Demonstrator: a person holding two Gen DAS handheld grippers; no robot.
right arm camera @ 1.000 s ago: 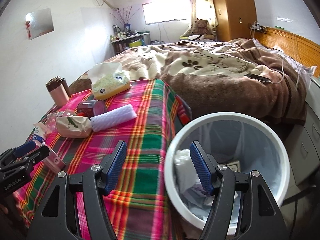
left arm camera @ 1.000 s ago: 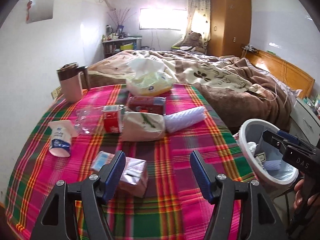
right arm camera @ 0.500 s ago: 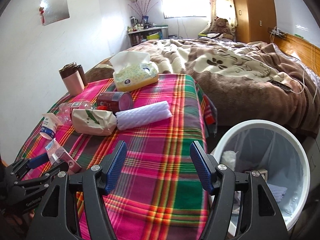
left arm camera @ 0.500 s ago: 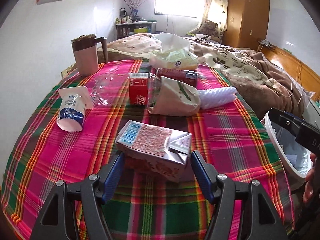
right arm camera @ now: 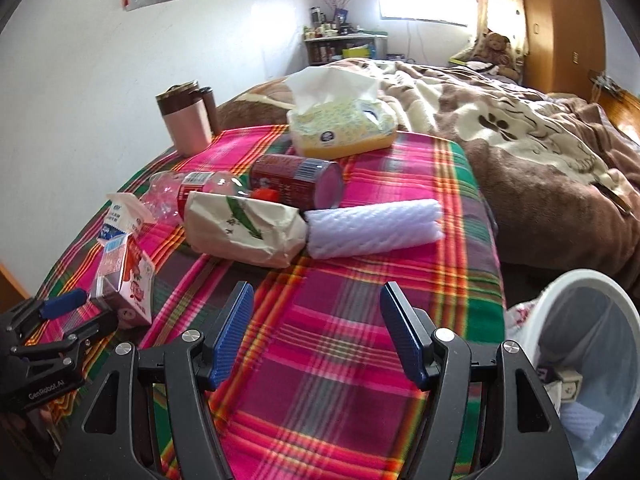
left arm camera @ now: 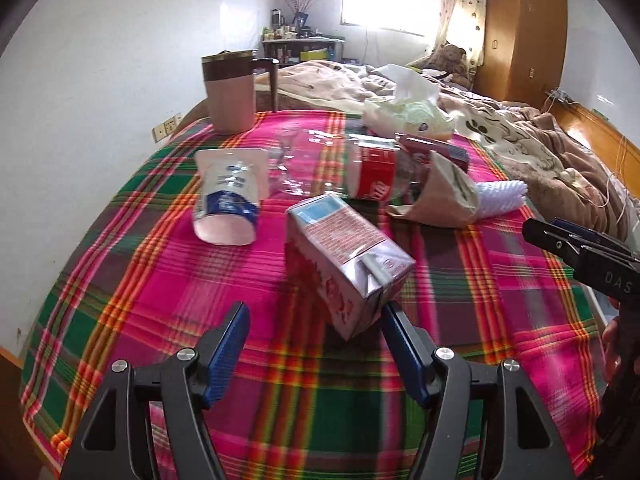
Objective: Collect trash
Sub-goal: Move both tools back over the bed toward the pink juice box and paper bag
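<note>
A pink drink carton [left arm camera: 344,264] lies on the plaid tablecloth [left arm camera: 160,288], its near end between the open fingers of my left gripper [left arm camera: 314,320], not clamped. It also shows in the right wrist view [right arm camera: 126,280]. Behind it lie a white-blue pouch [left arm camera: 228,204], a clear plastic bottle with a red label [left arm camera: 360,172], a paper bag [left arm camera: 440,196], a white foam sleeve [right arm camera: 372,226] and a dark red can [right arm camera: 298,184]. My right gripper [right arm camera: 316,320] is open and empty over the cloth. The white trash bin [right arm camera: 580,360] stands at the table's right.
A pink kettle [left arm camera: 232,92] and a yellow tissue pack [right arm camera: 340,128] stand at the table's far side. A bed with a brown blanket [right arm camera: 540,152] lies beyond. A white wall runs along the left.
My left gripper has swung left and closed in on the pink carton, which now sits between its fingers. My right gripper has moved from over the bin to over the table.
</note>
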